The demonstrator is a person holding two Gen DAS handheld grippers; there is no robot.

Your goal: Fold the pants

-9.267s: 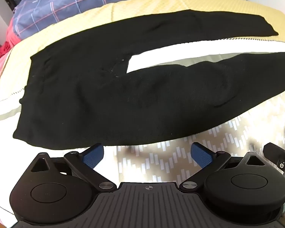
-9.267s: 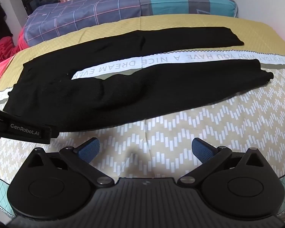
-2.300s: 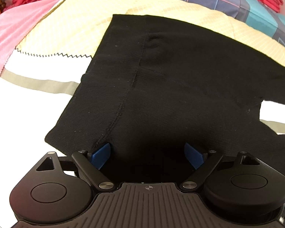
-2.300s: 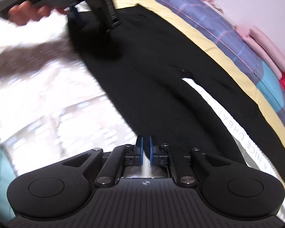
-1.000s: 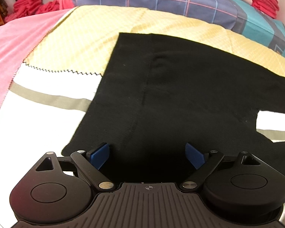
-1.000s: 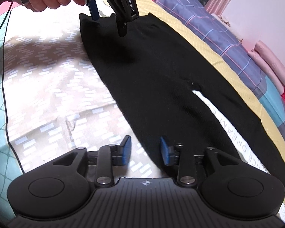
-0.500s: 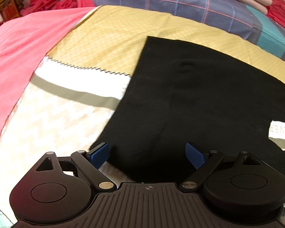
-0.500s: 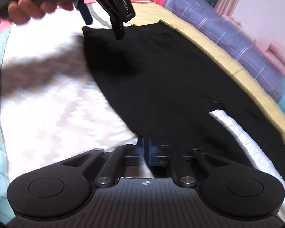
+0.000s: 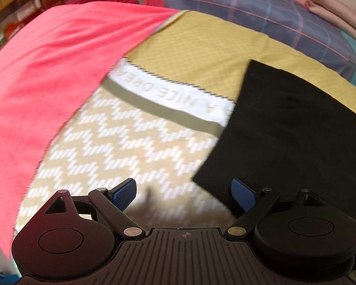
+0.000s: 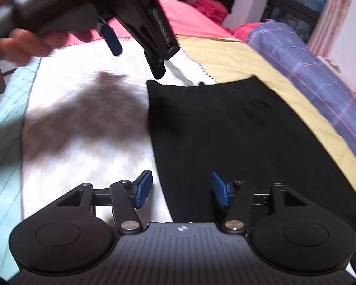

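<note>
The black pants (image 9: 294, 128) lie flat on the bed, and only their waist end shows in both views (image 10: 225, 128). My left gripper (image 9: 184, 193) is open and empty, hovering above the patterned sheet just left of the near waist corner. It also shows from the right wrist view (image 10: 135, 54), raised above the far waist corner. My right gripper (image 10: 181, 189) is open and empty, straddling the near side edge of the pants.
The bed carries a tan zigzag sheet (image 9: 121, 142) with a white lettered band (image 9: 175, 95) and a yellow part (image 9: 201, 54). A pink cover (image 9: 47, 71) lies left. A plaid blue bolster (image 9: 261, 9) and folded clothes (image 9: 334, 11) lie behind.
My left gripper has lifted off the waist and swung left, off the pants. My right gripper has opened and moved up along the pants toward the waist.
</note>
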